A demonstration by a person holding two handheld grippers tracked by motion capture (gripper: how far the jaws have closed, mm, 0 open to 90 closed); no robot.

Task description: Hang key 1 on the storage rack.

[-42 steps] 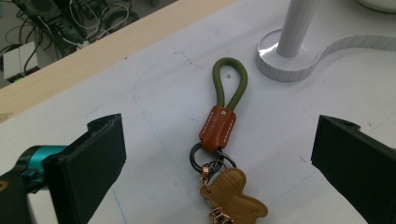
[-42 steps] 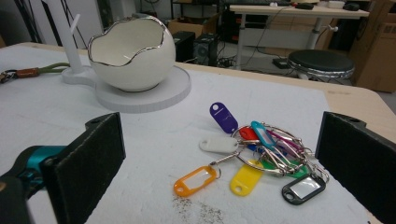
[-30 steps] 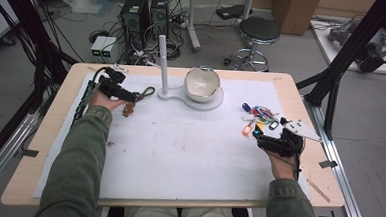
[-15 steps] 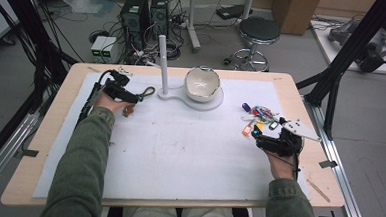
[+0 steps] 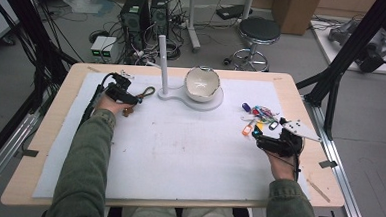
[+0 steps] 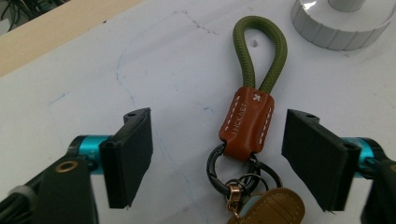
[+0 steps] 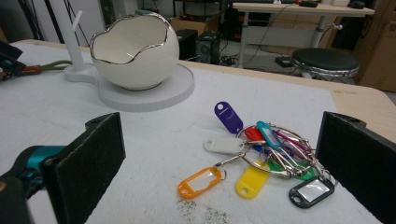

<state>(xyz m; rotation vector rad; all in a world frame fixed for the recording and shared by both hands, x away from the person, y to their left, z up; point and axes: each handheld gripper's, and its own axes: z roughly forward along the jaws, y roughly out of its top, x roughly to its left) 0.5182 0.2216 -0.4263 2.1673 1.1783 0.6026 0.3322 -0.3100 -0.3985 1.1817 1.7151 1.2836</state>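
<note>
Closing around the leather-tabbed keychain (image 6: pixel 246 122) at the table's far left, beside the white stand (image 5: pixel 163 67) — left gripper (image 6: pixel 219 154), jaws just narrowing, pads not yet touching; right gripper (image 7: pixel 224 158) gapes near the tagged key ring (image 7: pixel 266 154) — pickup likely imminent.

The high view looks forward and down from above the table's near edge, taking in the whole table (image 5: pixel 52 181). The left gripper view rides close over the far left corner, looking steeply down at a keychain (image 6: pixel 250 116). The right gripper view sits low near the right edge, facing the far edge. Both gripper views share the white stand (image 7: pixel 140 95) (image 6: pixel 341 23).
</note>
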